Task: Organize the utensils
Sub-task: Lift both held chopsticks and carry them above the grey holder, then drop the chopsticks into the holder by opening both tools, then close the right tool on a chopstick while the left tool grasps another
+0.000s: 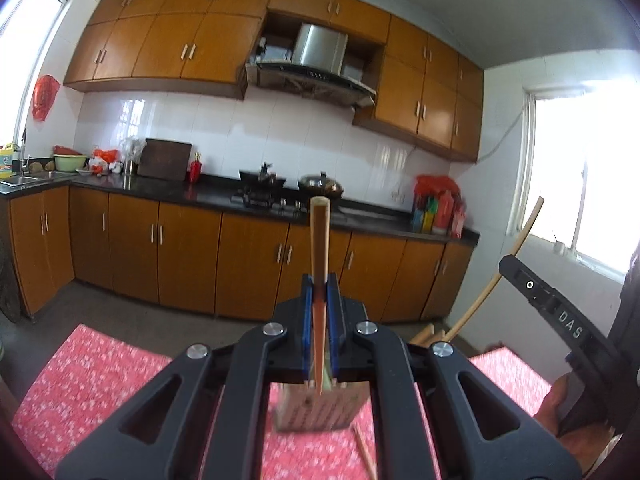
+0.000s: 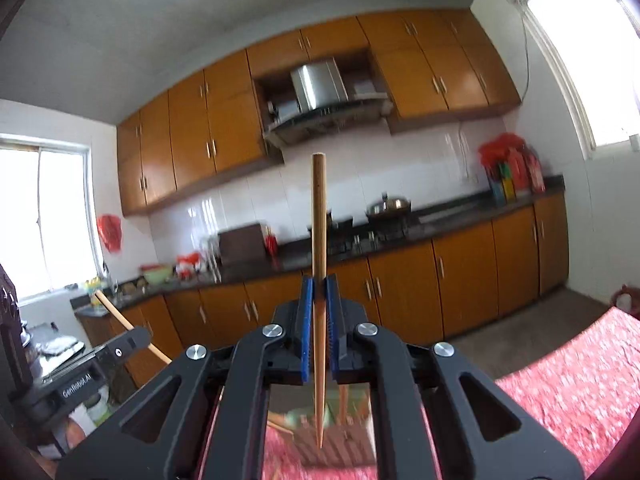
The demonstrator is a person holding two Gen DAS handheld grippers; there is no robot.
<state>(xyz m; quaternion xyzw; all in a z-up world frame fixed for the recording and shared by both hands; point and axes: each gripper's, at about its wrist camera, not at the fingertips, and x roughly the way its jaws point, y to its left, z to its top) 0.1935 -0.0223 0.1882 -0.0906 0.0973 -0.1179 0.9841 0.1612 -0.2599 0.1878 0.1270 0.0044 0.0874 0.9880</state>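
Two wooden chopsticks, one [image 1: 320, 240] upright between blue fingers, another [image 2: 319, 240] likewise (tapered tips pointing down)

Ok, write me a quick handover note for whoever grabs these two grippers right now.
Left tool: shut on a chopstick, pointed end down over the wooden holder.
Right tool: shut on a second chopstick, also upright, tip above the holder.
Holder stands on the red floral tablecloth; another loose chopstick lies beside it.
Done: both chopsticks picked up.
Left: lower both into the holder, then collect the loose one.
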